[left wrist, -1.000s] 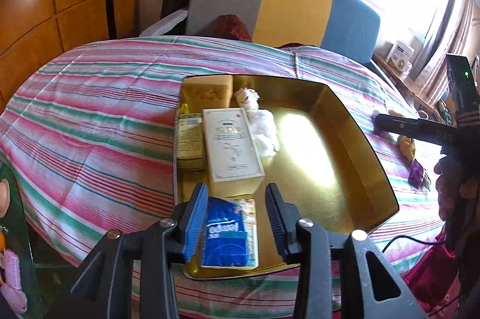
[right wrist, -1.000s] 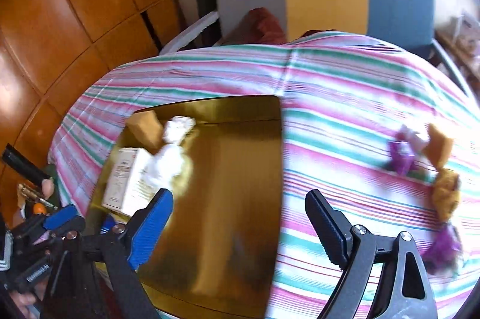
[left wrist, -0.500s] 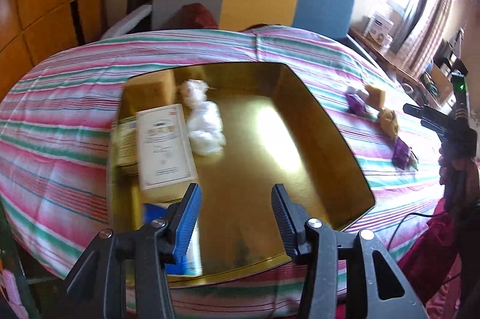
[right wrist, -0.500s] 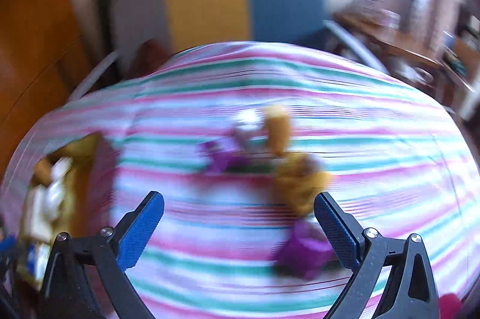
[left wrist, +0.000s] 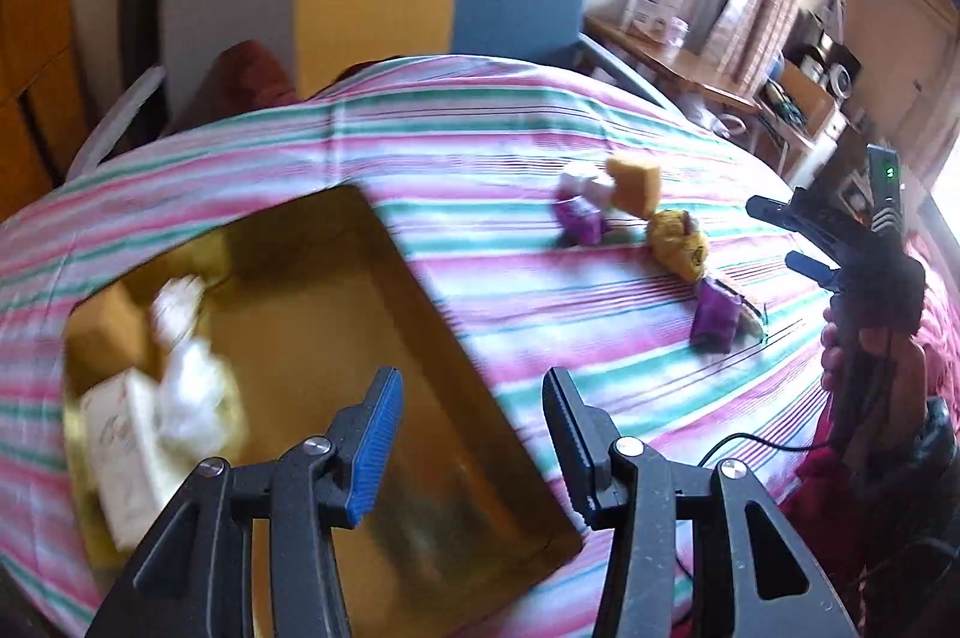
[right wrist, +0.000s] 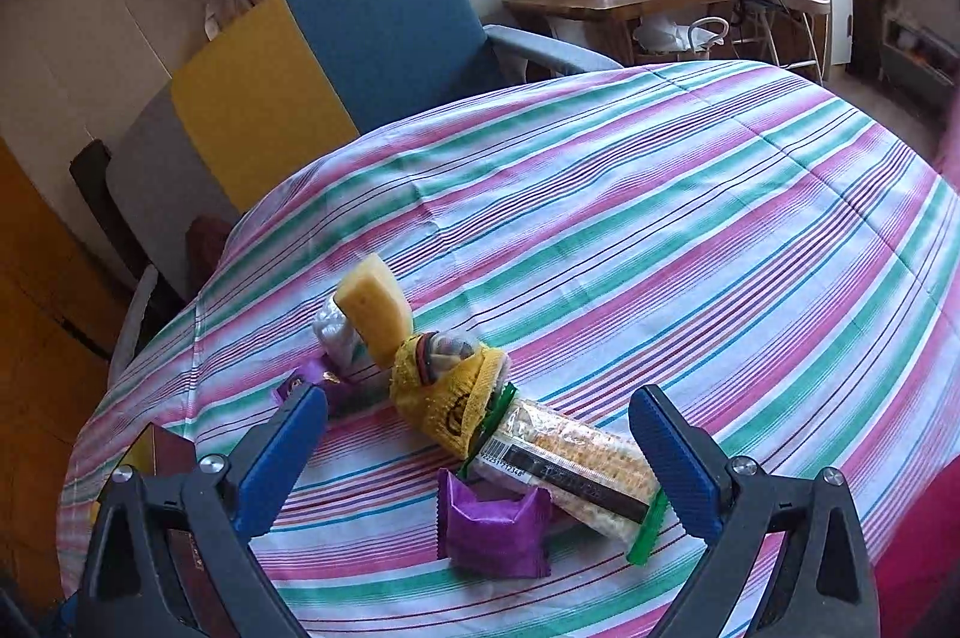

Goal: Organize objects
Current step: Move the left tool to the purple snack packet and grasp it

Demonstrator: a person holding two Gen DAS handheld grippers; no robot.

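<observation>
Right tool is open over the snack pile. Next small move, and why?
Probably lower the right tool onto the cracker pack and close. Its jaws have just been opening, stand wide and empty, and already straddle that pack, which lies loose on the striped cloth beside the purple packet. The gold tray has free room.

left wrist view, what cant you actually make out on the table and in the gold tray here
- Gold tray contents, left wrist view: motion blur; white box print unreadable.
- Tray, right wrist view: only a corner shows behind the left finger.
- Cracker pack, left wrist view: hidden behind the purple packet.
- Small wrapped item, right wrist view: partly hidden by the yellow sponge.
</observation>
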